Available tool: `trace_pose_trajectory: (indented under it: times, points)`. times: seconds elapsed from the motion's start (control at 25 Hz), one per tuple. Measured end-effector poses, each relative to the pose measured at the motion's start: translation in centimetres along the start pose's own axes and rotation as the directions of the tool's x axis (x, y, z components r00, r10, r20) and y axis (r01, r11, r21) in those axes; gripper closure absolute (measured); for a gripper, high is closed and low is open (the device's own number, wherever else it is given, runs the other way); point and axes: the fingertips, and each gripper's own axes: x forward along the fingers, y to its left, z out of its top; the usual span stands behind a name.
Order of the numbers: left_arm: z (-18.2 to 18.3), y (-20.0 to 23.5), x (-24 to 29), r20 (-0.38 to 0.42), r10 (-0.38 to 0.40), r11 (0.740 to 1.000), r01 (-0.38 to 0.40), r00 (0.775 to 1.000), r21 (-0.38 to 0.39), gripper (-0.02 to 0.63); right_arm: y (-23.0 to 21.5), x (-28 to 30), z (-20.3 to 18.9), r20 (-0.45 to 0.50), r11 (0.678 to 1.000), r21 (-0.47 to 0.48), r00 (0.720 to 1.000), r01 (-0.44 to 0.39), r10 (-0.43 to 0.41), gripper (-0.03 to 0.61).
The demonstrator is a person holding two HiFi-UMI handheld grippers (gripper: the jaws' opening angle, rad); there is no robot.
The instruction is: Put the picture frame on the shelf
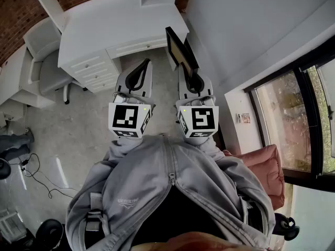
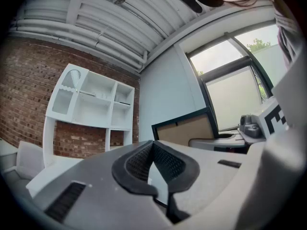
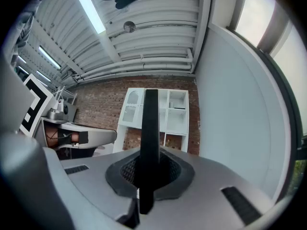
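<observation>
My right gripper (image 1: 190, 77) is shut on the black picture frame (image 1: 179, 50), holding it upright and edge-on out in front of me. In the right gripper view the frame (image 3: 150, 128) rises as a thin black bar from between the pads. In the left gripper view the frame (image 2: 189, 128) shows its tan backing to the right. My left gripper (image 1: 140, 71) is shut with nothing in it, level beside the right one. The white shelf unit (image 3: 156, 116) stands ahead against the brick wall; it also shows in the left gripper view as the shelf unit (image 2: 93, 104).
A white desk (image 1: 115, 25) with drawers (image 1: 91, 69) stands under the shelf. A grey chair (image 1: 44, 61) sits at its left. A white wall (image 1: 246, 30) and a window (image 1: 309, 119) run along the right. Cables (image 1: 31, 171) lie on the floor at left.
</observation>
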Motion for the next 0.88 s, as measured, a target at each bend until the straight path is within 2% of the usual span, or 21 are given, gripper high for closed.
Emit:
trace_pose_trajectory:
  times: [0.44, 0.88]
  points:
    - [-0.3, -0.8, 2.6, -0.002, 0.026, 1.000, -0.026, 1.000, 0.008, 0.606, -2.6, 1.2, -0.3, 0.019, 1.000, -0.005, 1.000, -0.025, 0.025, 0.543]
    - [-1.2, -1.5, 5.6, -0.016, 0.080, 0.997, -0.079, 0.997, 0.026, 0.606, -6.3, 2.5, -1.8, 0.031, 0.997, 0.045, 0.998, -0.058, 0.057, 0.543]
